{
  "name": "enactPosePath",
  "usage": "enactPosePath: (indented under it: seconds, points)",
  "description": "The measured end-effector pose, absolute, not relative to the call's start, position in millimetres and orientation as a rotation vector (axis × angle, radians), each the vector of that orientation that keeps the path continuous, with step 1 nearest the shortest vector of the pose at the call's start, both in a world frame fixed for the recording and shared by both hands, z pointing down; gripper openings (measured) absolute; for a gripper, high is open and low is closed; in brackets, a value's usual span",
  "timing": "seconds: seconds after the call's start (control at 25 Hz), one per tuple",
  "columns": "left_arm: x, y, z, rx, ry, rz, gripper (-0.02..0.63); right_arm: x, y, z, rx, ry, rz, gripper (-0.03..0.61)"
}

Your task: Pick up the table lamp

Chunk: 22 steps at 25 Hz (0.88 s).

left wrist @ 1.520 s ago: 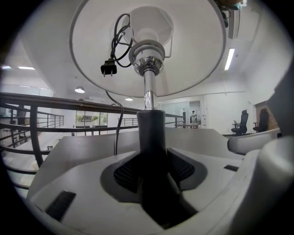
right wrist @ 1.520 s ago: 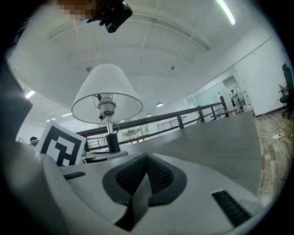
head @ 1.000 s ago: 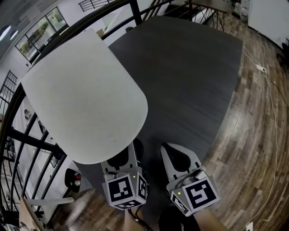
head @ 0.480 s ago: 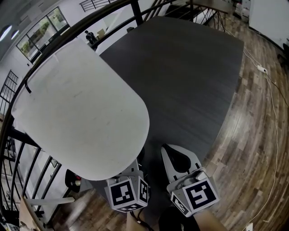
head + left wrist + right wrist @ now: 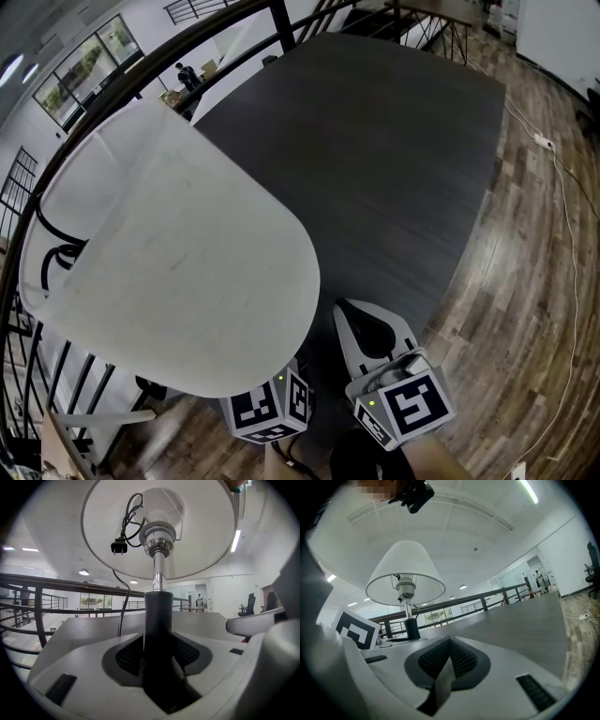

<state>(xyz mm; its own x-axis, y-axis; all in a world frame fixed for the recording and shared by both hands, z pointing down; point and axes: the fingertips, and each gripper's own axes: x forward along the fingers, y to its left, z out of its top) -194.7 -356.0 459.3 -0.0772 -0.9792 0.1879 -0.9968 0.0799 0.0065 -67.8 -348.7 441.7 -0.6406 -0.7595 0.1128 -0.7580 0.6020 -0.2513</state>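
The table lamp's wide white shade (image 5: 178, 262) fills the left of the head view and hides the left gripper's jaws; only that gripper's marker cube (image 5: 267, 410) shows below it. In the left gripper view the left gripper (image 5: 158, 651) has the lamp's dark stem (image 5: 158, 616) between its pads; its jaws are opening slightly, though the pads still press on the stem. The cord and plug (image 5: 118, 548) hang coiled inside the shade. My right gripper (image 5: 367, 323) rests shut and empty over the dark table (image 5: 394, 141), to the right of the lamp (image 5: 405, 573).
A black railing (image 5: 234, 19) curves round the table's far and left sides. Wooden floor (image 5: 525, 262) lies to the right, with a white cable (image 5: 567, 281) and a power strip (image 5: 541, 141) on it.
The lamp shade has tipped and shifted toward the lower left, so its open end with the cord now shows at the left. The left marker cube sank lower in view. The right gripper stayed put.
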Motion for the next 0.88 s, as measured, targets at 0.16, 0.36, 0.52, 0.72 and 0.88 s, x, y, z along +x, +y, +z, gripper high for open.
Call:
enactPosePath:
  seconds: [0.16,0.36,0.52,0.72,0.88]
  points:
    - [-195.2,-357.4,452.0,2.048,-2.254,0.194,0.219,-67.5,-347.7,442.8,-1.328,2.807,-0.436,-0.006]
    - [-194.2,-361.0,454.2,2.06,-2.211,0.162,0.218,-65.6,-346.7,443.6,-1.333,2.804,-0.439,-0.006]
    - [-193.7,-362.0,453.5,2.066,-2.217,0.163,0.202,-64.3,-347.8,446.9,-1.339,2.803,-0.448,-0.006]
    - [-192.5,-363.4,452.5,2.066,-2.232,0.184,0.196,-64.6,-349.3,447.5,-1.334,2.805,-0.448,-0.006]
    - [-194.4,-363.2,449.7,2.067,-2.24,0.177,0.196,-67.1,-348.7,446.4,-1.329,2.808,-0.445,-0.006]
